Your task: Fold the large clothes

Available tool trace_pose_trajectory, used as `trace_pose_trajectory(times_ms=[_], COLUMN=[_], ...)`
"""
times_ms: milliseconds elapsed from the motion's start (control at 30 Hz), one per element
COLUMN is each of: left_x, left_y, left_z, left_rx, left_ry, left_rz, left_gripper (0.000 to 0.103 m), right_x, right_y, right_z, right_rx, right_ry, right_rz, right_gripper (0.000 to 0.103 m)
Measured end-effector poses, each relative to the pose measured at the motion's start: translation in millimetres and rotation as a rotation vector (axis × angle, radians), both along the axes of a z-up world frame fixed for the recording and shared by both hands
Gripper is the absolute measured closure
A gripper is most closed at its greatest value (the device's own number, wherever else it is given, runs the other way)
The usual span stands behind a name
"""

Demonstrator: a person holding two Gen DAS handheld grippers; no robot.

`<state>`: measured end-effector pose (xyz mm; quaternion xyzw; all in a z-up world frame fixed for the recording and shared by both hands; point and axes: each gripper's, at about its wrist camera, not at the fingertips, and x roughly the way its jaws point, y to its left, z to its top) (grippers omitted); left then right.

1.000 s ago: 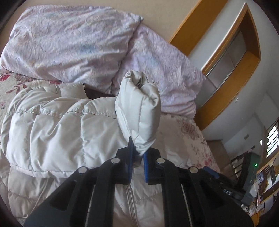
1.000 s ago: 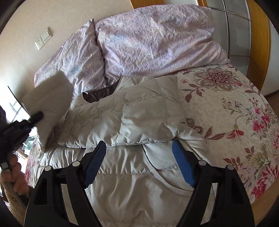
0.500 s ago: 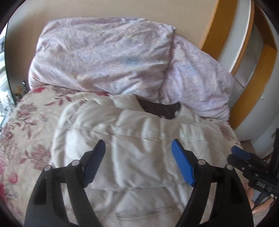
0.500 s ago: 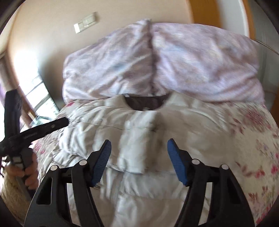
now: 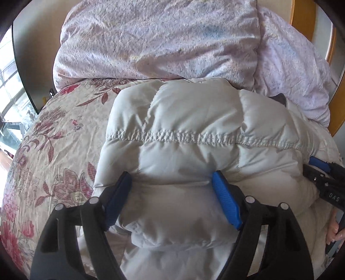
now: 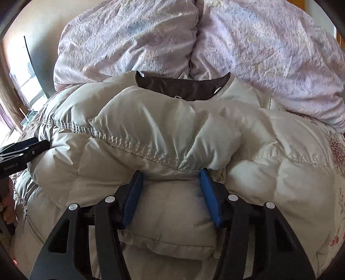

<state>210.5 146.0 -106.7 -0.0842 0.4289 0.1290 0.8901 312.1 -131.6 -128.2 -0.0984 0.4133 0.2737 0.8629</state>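
Observation:
A puffy off-white down jacket (image 5: 194, 120) lies on the bed, collar toward the pillows, its brown lining (image 6: 183, 86) showing at the neck. Both sleeves are folded in across its front. My left gripper (image 5: 172, 181) is open, its blue pads straddling the folded left sleeve and pressed into the padding. My right gripper (image 6: 171, 178) is open too, its pads either side of the folded right sleeve (image 6: 172, 137). Each gripper shows at the edge of the other's view: the right one in the left wrist view (image 5: 323, 172), the left one in the right wrist view (image 6: 23, 150).
Two lilac pillows (image 5: 155, 38) lie against the wall behind the jacket. The floral bedspread (image 5: 54, 146) shows to the left and also in the right wrist view (image 6: 336, 172). A window (image 6: 19, 81) is at the left, a wooden frame (image 5: 301, 13) at the right.
My left gripper let go of the sleeve it held up, and the sleeve now lies folded on the jacket. Both grippers came down close onto the jacket; the right one's jaws narrowed.

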Motion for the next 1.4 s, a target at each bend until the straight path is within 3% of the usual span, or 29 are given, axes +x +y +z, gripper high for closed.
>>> trace_pose_trajectory(times_ms=[133, 233, 267, 333, 433, 567, 767, 933, 1267, 1400], left_x=[-7, -39, -51, -83, -124, -178, -231, -258, -290, -287], left_y=[0, 6, 9, 19, 37, 63, 75, 70, 56, 55], left_z=[3, 20, 26, 36, 38, 26, -4, -24, -37, -48], left_rx=[-0.017, -0.098, -0.117, -0.143, -0.188, -0.306, -0.463, -0.558, -0.663, -0.717], left_ry=[0.008, -0.044, -0.061, -0.1, -0.104, -0.083, -0.078, -0.089, -0.096, -0.093], left_rz=[-0.008, -0.067, -0.089, -0.121, -0.152, -0.148, -0.087, -0.078, -0.081, -0.082], left_gripper=[0.025, 0.024, 0.019, 0.015, 0.014, 0.014, 0.016, 0.024, 0.031, 0.031], right_x=[5, 2, -1, -13, -33, -66, -112, -134, -140, -137], right_y=[-4, -35, -51, -92, -160, -243, -325, -337, -330, -325], right_z=[4, 19, 25, 36, 43, 36, 6, -15, -46, -62], right_rx=[0.018, 0.13, 0.169, 0.261, 0.337, 0.31, 0.385, 0.445, 0.495, 0.595], right_ry=[0.05, 0.143, 0.174, 0.219, 0.293, 0.337, 0.419, 0.491, 0.617, 0.662], right_rz=[0.011, 0.009, -0.002, -0.032, -0.081, -0.193, -0.319, -0.315, -0.259, -0.207], right_gripper=[0.046, 0.043, 0.029, 0.018, 0.013, 0.011, 0.011, 0.011, 0.014, 0.014])
